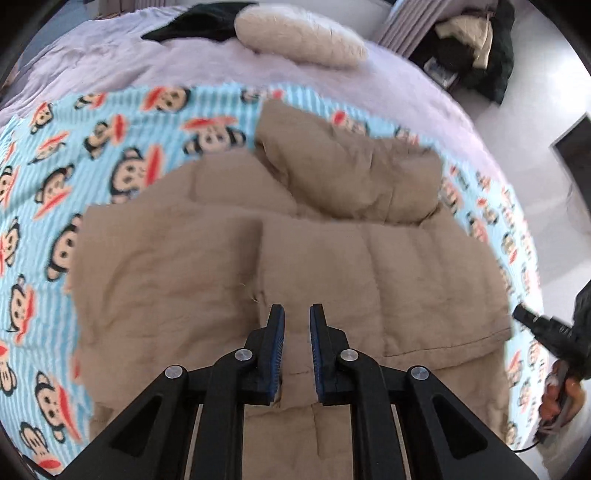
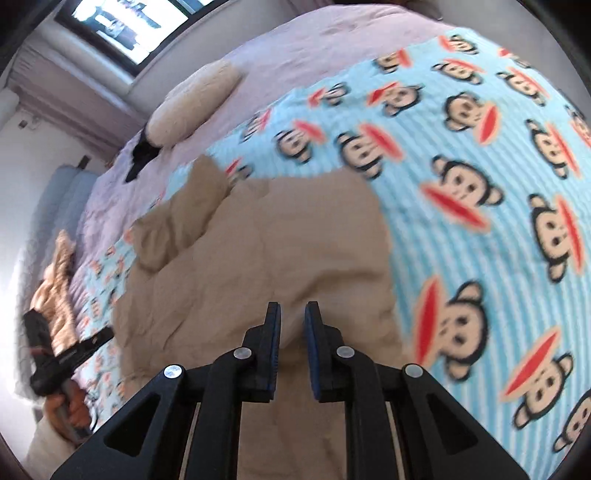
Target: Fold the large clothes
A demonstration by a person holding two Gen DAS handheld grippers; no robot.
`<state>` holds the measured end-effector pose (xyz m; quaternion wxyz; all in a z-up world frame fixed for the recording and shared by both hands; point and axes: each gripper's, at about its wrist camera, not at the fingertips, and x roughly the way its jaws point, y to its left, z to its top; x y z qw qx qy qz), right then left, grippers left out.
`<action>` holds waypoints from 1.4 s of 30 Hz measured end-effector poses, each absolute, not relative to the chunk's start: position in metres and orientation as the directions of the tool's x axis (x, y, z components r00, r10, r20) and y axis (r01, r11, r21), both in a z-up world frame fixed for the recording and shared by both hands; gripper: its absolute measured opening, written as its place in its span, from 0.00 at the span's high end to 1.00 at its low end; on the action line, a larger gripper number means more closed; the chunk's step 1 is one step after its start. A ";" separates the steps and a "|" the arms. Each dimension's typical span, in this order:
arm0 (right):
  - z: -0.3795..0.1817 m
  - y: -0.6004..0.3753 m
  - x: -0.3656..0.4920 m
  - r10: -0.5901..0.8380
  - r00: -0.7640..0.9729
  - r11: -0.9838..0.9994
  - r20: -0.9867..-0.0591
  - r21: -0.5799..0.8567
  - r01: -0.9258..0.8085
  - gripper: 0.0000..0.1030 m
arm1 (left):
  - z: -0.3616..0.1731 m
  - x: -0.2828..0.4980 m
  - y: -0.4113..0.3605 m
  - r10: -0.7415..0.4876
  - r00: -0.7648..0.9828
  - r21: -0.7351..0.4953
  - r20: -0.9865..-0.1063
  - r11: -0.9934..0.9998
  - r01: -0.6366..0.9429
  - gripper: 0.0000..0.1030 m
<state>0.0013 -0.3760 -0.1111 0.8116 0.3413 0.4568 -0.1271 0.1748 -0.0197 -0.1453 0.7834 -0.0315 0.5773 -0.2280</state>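
A tan quilted jacket (image 1: 332,240) lies spread on a blue monkey-print blanket (image 1: 55,184) on the bed, with a sleeve or hood bunched at its far end. My left gripper (image 1: 297,312) sits at the jacket's near edge, its jaws narrow with a fold of tan fabric pinched low between the pads. In the right wrist view the same jacket (image 2: 258,240) rises in a ridge into my right gripper (image 2: 292,308), which is shut on it. Each gripper also appears at the edge of the other's view, held by a hand (image 1: 557,395).
A lilac duvet (image 1: 147,62) covers the bed beyond the blanket (image 2: 480,184). On it lie a fluffy cream pillow (image 1: 299,35) and a dark garment (image 1: 199,22). A pile of clothes (image 1: 469,40) sits off the bed's far right corner. An orange-tan cloth (image 2: 55,280) lies at the bed's edge.
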 end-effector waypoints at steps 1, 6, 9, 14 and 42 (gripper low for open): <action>-0.119 -0.381 0.004 0.112 0.543 0.723 -0.832 0.443 0.530 0.84 | -0.159 0.175 -0.025 -0.376 0.210 -0.302 -0.902 0.900 0.315 0.85; -0.160 -0.375 0.017 0.201 0.490 0.715 -0.848 0.469 0.519 0.84 | -0.188 0.172 -0.022 -0.342 0.208 -0.271 -0.917 0.913 0.306 0.85; -0.177 -0.372 0.027 0.210 0.486 0.712 -0.849 0.473 0.519 0.84 | -0.190 0.173 -0.022 -0.308 0.216 -0.232 -0.926 0.920 0.317 0.85; -0.172 -0.367 0.027 0.189 0.460 0.737 -0.867 0.435 0.518 0.86 | -0.177 0.171 -0.017 -0.266 0.241 -0.193 -0.933 0.938 0.289 0.85; -0.123 -0.332 -0.059 0.270 0.488 0.727 -0.830 0.508 0.461 0.27 | -0.122 0.061 0.009 -0.181 0.320 -0.119 -0.930 0.971 0.206 0.00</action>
